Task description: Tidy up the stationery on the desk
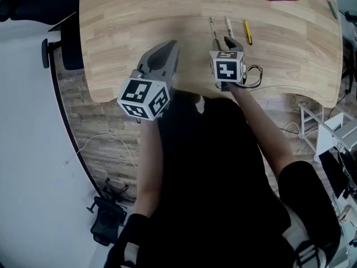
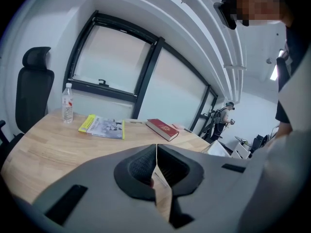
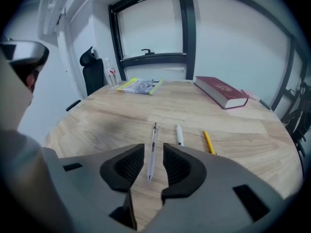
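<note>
Clear pen (image 3: 151,149) lies on wooden desk (image 3: 97,120) between parted, released jaws of right gripper (image 3: 153,154), parallel to white pen (image 3: 179,135) and yellow pencil (image 3: 209,142) at 2 o'clock, apparently lined up tidily; left gripper (image 2: 156,147) clenched, empty.

"What's lying on the desk (image 1: 139,21)?"

"Three in a row: clear pen (image 3: 152,149), white pen (image 3: 179,135), yellow pencil (image 3: 209,142). From them, red book (image 3: 221,92) at 1 o'clock, booklet (image 3: 141,85) and water bottle (image 3: 112,76) at 11 o'clock."
</note>
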A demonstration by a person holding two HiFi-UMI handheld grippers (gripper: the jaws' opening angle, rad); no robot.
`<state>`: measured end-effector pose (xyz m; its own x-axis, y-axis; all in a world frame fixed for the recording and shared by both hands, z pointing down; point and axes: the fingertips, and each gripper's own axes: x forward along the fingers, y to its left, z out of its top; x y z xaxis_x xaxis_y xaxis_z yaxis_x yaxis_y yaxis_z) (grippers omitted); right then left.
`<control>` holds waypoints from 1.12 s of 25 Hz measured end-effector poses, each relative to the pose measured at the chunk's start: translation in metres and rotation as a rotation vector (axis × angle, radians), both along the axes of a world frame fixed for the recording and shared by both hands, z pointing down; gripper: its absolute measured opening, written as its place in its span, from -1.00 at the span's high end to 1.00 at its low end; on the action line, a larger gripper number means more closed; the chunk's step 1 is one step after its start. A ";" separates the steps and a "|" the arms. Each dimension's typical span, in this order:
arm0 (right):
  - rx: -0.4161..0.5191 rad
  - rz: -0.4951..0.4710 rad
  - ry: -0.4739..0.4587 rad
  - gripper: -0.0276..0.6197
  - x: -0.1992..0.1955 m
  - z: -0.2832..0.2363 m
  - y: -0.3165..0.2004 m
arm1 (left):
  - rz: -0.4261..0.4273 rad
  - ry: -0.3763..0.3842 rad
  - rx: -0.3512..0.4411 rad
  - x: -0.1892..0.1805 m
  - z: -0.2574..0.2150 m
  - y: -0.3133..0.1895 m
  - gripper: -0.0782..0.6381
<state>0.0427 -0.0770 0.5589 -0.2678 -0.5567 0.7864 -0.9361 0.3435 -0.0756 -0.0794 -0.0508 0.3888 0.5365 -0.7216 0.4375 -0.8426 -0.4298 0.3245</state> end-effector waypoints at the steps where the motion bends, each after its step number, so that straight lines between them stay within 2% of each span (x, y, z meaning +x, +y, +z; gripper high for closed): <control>1: 0.011 0.008 -0.013 0.50 0.003 -0.008 0.001 | 0.006 0.005 0.005 0.000 -0.003 0.001 0.68; 5: 0.049 0.057 -0.077 0.54 0.017 -0.039 0.010 | 0.051 0.029 0.022 0.003 -0.009 0.007 0.68; 7: 0.080 0.067 -0.096 0.68 0.023 -0.055 0.021 | 0.080 0.042 0.024 0.003 -0.010 0.017 0.68; 9: 0.114 0.069 -0.101 0.74 0.027 -0.069 0.035 | 0.106 0.049 0.027 0.000 -0.013 0.031 0.68; 14: 0.198 0.060 -0.101 0.83 0.038 -0.101 0.087 | 0.186 0.059 0.064 -0.004 -0.029 0.079 0.68; 20: 0.230 0.107 -0.141 0.85 0.044 -0.132 0.165 | 0.250 0.070 0.108 -0.015 -0.048 0.152 0.68; 23: 0.248 0.099 -0.207 0.85 0.040 -0.159 0.200 | 0.264 0.083 0.133 -0.016 -0.061 0.184 0.68; 28: 0.350 0.044 -0.339 0.85 0.023 -0.220 0.240 | 0.290 0.121 0.185 -0.014 -0.092 0.222 0.68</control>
